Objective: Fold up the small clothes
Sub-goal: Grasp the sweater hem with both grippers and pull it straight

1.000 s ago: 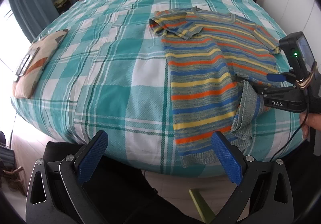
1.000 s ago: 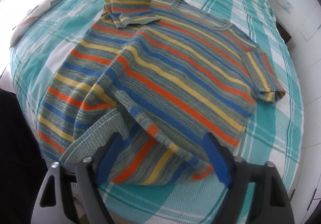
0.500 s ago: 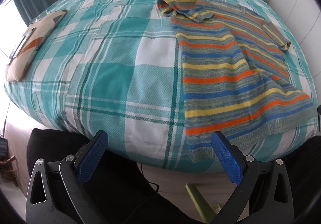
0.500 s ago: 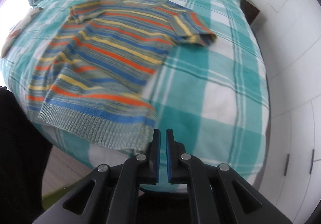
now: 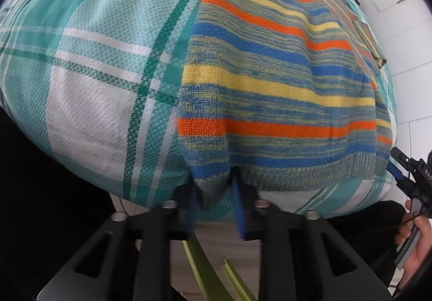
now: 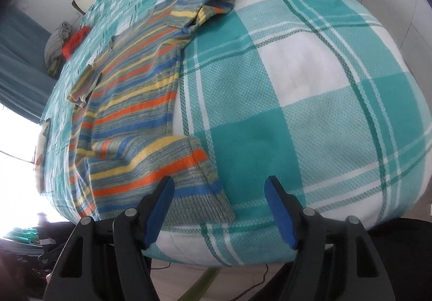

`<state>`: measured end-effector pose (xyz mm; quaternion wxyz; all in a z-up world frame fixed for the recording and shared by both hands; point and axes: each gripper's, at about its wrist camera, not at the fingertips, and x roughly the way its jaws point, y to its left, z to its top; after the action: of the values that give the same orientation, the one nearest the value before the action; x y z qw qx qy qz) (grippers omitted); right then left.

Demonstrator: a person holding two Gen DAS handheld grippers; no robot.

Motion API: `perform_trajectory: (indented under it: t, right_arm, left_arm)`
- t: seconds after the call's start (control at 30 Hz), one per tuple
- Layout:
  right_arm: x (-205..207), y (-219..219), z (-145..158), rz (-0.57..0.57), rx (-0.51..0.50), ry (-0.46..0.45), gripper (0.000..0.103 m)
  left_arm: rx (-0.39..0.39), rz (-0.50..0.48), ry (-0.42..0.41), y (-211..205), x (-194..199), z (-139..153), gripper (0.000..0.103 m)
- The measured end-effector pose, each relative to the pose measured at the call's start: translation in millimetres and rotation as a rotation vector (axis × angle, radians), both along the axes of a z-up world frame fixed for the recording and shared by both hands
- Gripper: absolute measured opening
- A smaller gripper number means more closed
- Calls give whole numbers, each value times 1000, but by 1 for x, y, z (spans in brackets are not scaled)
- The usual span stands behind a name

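Note:
A small knitted sweater with orange, yellow and blue stripes lies flat on the teal checked bedcover, its hem at the near edge of the bed. My left gripper is shut on the hem's left corner, and the fabric bunches up between its blue pads. In the right wrist view the sweater stretches away to the left. My right gripper hangs over the hem's other corner with its jaws opening. That corner lies between the pads, which do not press on it. The right gripper also shows at the far right, in a hand.
A grey and red pile of clothes sits at the bed's far corner. A flat cushion lies by the window side. White wall panels stand close on the right. A green frame shows on the floor below the bed edge.
My left gripper sank to the hem's left corner and shut on it. The right gripper let the lifted hem fall flat, swung right, shut empty, then opened over the right corner.

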<state>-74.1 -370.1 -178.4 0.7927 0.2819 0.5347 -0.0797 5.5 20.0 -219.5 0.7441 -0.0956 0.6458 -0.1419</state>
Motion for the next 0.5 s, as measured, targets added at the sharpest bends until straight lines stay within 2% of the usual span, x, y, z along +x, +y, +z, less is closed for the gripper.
perform_trajectory:
  t: [0.03, 0.07, 0.1, 0.2, 0.3, 0.4, 0.5]
  right_arm:
    - [5, 5, -9, 41, 43, 5, 54]
    - [8, 12, -15, 84, 90, 14, 15]
    - [9, 18, -18, 103, 96, 32, 6]
    - [-3, 32, 1, 134, 71, 31, 6]
    - [-24, 37, 28, 148, 84, 9, 6]
    - [-40, 50, 41, 169, 78, 37, 6]
    - [-42, 61, 19, 183, 59, 129, 6]
  left_arm:
    - [25, -28, -20, -3, -1, 4, 5]
    - [38, -41, -42, -4, -4, 10, 5]
    - [45, -44, -61, -2, -6, 17, 4]
    - [58, -38, -101, 15, -10, 40, 4]
    - [113, -53, -140, 39, -15, 69, 4]
    - [193, -79, -128, 54, -16, 72, 4]
    - [263, -97, -87, 49, -5, 48, 4]
